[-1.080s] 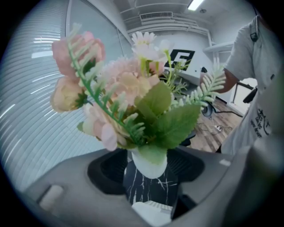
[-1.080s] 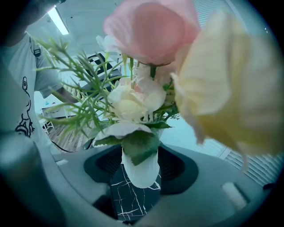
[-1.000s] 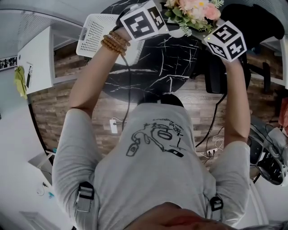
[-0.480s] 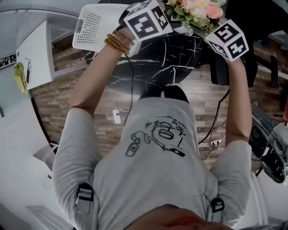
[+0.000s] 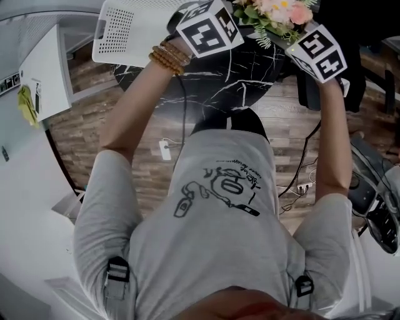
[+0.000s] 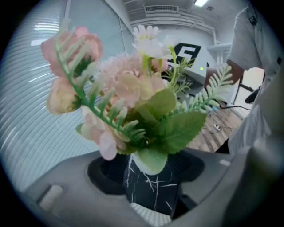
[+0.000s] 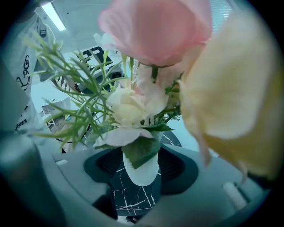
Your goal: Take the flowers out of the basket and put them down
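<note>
A: Quick, biggest first. What's under the grippers?

B: Wood floor (image 5: 144, 144) far below both. Then a round black marble table (image 5: 231, 81) directly beneath them. Person in a grey T-shirt (image 5: 212, 237), both arms raised over it.

A: Basket?

B: White perforated basket (image 5: 125, 28), by the table's edge, off to the outer side of the L gripper (image 6: 151, 177) and apart from it.

A: And the flowers?

B: Flowers (image 5: 275, 14) sit btw the two grippers, clear of the basket, over the tabletop. Pink, cream & white blooms w/ green leaves. Can't tell if the bunch touches the marble.

A: Jaws?

B: L gripper: jaws set wide, pinching the bunch (image 6: 133, 102) low down, a pad on either side. Blooms fan out past its tips; marble shows thru the gap below. R gripper (image 7: 137, 181): same, from the opposite side. It pinches the base w/ a pale leaf hanging btw its pads, and a big pink bloom (image 7: 155, 31) is close in front.

A: Anything small?

B: Bead bracelets (image 5: 167, 57) on the wrist just behind the L gripper.
</note>
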The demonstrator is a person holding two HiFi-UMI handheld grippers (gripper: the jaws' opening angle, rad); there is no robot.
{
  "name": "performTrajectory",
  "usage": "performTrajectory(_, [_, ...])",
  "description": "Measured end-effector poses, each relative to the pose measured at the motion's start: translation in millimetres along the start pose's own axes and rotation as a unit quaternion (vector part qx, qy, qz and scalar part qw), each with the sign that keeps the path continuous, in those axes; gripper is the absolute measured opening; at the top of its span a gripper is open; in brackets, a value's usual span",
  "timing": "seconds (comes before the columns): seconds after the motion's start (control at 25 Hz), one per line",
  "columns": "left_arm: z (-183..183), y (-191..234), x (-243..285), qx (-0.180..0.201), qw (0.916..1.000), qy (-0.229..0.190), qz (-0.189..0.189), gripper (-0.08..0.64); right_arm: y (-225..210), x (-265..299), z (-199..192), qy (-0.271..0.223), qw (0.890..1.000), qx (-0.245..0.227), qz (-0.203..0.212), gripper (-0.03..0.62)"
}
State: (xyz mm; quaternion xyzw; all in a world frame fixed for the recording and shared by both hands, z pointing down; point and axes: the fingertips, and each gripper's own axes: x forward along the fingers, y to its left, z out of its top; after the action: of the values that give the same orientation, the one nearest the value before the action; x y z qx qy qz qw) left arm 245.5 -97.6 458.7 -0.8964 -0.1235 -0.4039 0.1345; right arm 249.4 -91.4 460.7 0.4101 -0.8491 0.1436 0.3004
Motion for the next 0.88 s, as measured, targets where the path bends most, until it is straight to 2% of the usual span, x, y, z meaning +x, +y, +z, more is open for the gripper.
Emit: performTrajectory(0.88, [-46.5,-21.3,66.7,-0.026,0.9991,0.029,-0.017,0.276,4.8,42.0,-70.3,0.011,1.0,0.021,0.01,0.258])
